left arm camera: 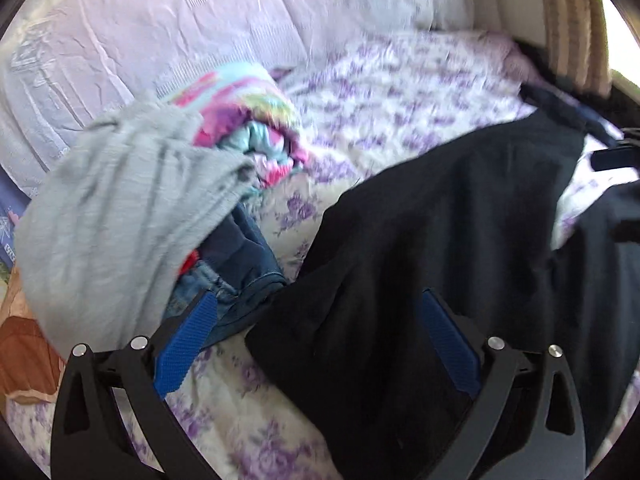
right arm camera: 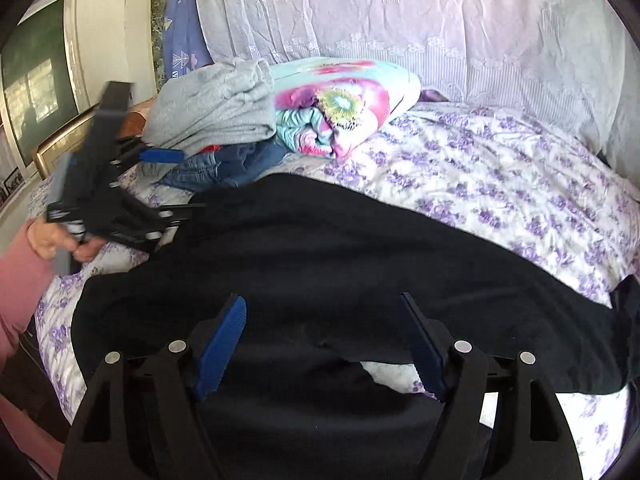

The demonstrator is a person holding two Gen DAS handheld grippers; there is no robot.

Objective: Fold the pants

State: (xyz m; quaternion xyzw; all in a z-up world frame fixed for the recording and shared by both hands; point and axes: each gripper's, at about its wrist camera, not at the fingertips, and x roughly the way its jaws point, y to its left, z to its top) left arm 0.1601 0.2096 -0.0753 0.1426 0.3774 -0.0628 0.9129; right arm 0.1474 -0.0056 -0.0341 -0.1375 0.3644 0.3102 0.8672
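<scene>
Black pants [right arm camera: 320,256] lie spread across the bed with the purple-flowered sheet [right arm camera: 500,176]; they also show in the left wrist view [left arm camera: 440,240]. My left gripper [left arm camera: 316,300] is open, its blue pads [left arm camera: 186,344] wide apart over the left end of the pants. It also shows from the side in the right wrist view [right arm camera: 172,184], held in a hand. My right gripper [right arm camera: 322,300] is open just above the near edge of the pants, holding nothing.
A pile of clothes lies at the back left: a grey garment [right arm camera: 216,108], blue jeans [right arm camera: 224,164] and a bright flowered cloth [right arm camera: 340,104]. A white lace cover [right arm camera: 400,20] drapes the back. Framed pictures [right arm camera: 36,92] lean at the far left.
</scene>
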